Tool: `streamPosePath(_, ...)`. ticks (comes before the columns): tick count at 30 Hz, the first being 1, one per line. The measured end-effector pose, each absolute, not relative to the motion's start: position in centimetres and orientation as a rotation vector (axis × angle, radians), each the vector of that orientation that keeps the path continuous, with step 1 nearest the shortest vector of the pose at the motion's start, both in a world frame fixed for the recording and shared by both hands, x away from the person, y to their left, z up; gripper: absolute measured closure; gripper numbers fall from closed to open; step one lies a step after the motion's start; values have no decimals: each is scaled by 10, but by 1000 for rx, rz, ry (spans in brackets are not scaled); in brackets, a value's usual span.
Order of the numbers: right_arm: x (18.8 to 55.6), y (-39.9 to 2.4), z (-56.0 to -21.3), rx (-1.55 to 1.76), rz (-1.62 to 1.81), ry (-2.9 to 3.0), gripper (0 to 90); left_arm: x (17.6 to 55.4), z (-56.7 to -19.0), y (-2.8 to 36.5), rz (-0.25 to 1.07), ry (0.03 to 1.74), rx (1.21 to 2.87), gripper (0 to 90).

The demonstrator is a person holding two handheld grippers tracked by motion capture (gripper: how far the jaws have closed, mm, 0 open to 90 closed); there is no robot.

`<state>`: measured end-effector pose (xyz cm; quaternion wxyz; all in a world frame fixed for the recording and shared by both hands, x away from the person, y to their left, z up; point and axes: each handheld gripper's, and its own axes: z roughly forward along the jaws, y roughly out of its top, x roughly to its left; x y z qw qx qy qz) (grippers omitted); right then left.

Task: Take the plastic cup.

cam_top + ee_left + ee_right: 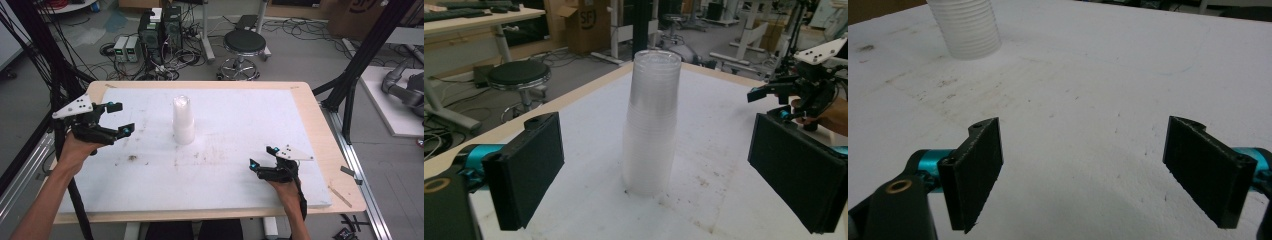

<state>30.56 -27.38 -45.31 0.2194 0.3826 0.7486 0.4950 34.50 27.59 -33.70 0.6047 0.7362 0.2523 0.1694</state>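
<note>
A tall stack of clear plastic cups (183,120) stands upside down near the middle of the white board (235,175). My left gripper (121,118) hovers to its left, raised off the board, open, pointing toward the stack with nothing between its pads. In the left gripper view the cup stack (651,125) rises between the two black pads (529,167), apart from both. My right gripper (261,156) rests low at the front right, open and empty. The right gripper view has the base of the cup stack (968,27) far off at upper left.
The white board lies on a wooden table (325,130) with bare edges at right and back. Beyond the table stand a black stool (244,47), computer boxes (160,30) and tangled cables on the floor. A black frame post (367,55) rises at right.
</note>
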Motion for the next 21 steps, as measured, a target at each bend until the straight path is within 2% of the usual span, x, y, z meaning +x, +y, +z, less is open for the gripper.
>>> streamPosePath(21, 306, -274, -453, 1056, 1379, 2070, 159, 411, -307, 223, 263, 397, 1869, 76)
